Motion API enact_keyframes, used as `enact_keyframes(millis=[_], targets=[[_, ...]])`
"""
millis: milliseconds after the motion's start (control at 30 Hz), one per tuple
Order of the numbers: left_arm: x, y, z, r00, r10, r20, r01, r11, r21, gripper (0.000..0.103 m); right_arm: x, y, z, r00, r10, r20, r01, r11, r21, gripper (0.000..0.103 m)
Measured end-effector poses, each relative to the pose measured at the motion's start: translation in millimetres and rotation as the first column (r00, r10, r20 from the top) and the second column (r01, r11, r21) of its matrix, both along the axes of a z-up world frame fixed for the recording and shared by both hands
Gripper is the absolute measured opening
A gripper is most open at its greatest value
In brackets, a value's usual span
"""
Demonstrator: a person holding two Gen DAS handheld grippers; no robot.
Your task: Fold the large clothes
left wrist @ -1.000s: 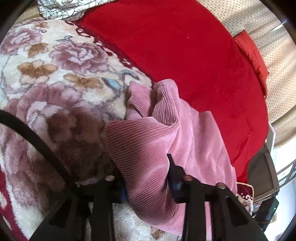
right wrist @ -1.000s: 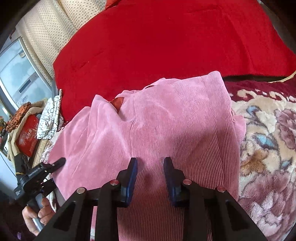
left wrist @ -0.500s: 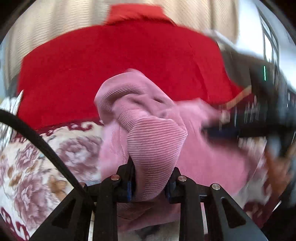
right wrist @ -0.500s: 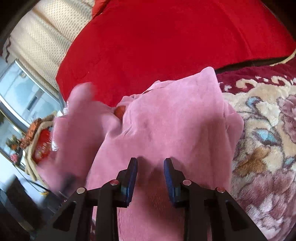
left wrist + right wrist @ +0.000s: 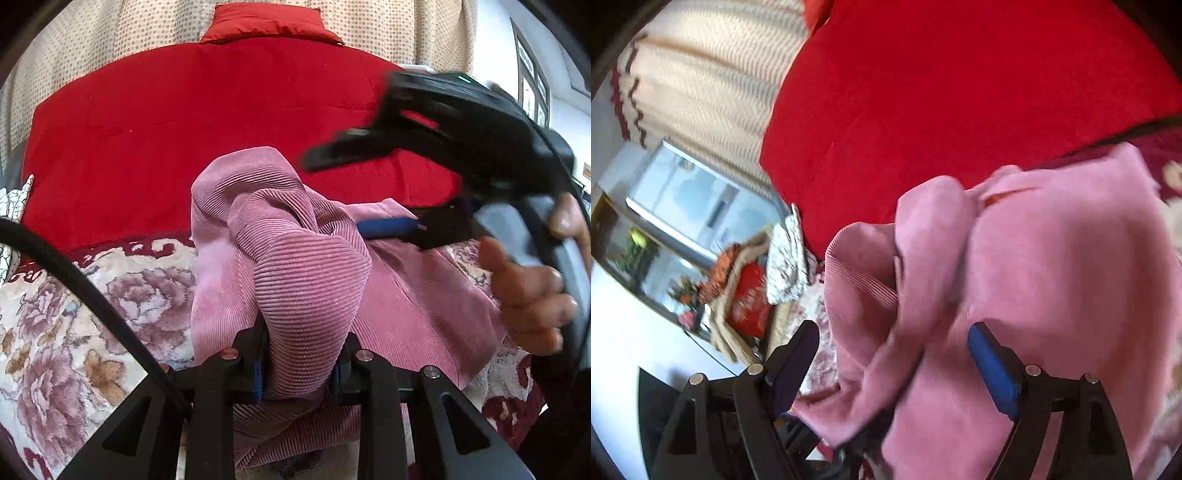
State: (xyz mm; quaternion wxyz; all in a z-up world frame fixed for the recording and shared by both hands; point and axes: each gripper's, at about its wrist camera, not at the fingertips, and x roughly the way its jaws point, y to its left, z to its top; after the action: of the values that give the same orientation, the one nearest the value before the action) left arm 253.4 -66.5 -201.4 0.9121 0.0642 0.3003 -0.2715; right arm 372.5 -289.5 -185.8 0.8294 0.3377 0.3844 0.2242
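1. Mid-fold: my left gripper (image 5: 299, 365) is clamped on a bunched fold of the pink corduroy garment (image 5: 406, 295), which lies on the floral blanket (image 5: 110, 314).
2. My right gripper (image 5: 894, 354): jaws just opened wide, cloth between them but loose.
3. Next: probably lay the fold across, then re-grip with the right.

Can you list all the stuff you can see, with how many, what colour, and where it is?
garment: one, pink ribbed, bunched on the floral blanket
floral blanket: one, cream with mauve flowers, under the garment
red cover: one, red, behind the garment
cushion: one, red, at the far edge by the curtain
curtain: one, beige dotted, at the back
patterned cloth: one, white and black, left of the bed
left gripper: one, black, clamped on a garment fold
right gripper: one, black with blue pads, jaws just opened, above the garment
hand: one, holding the right gripper
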Motion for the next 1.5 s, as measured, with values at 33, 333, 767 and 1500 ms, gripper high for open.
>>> enact_keyframes(millis=[33, 333, 767, 1500], targets=[[0.2, 0.3, 0.0, 1.000, -0.001, -0.001, 0.001, 1.000, -0.001, 0.026, 9.4, 8.8, 1.6, 1.000, 0.016, -0.003, -0.016, 1.000, -0.017, 0.086], [7.7, 7.1, 7.3, 1.000, -0.003, -0.020, 0.002, 0.999, -0.053, 0.026, 47.2, 52.5, -16.5, 0.995, 0.038, -0.087, -0.050, 0.990, -0.133, 0.023], [-25.8, -20.0, 53.0, 0.947, -0.310, 0.078, 0.320, 0.914, -0.249, 0.050, -22.1, -64.3, 6.5, 0.966, -0.242, 0.090, 0.255, 0.949, -0.185, 0.013], [27.4, -25.8, 32.6, 0.994, -0.102, 0.028, 0.105, 0.977, -0.185, 0.000, -47.6, -99.0, 9.7, 0.942, -0.291, 0.168, 0.300, 0.953, -0.031, 0.013]])
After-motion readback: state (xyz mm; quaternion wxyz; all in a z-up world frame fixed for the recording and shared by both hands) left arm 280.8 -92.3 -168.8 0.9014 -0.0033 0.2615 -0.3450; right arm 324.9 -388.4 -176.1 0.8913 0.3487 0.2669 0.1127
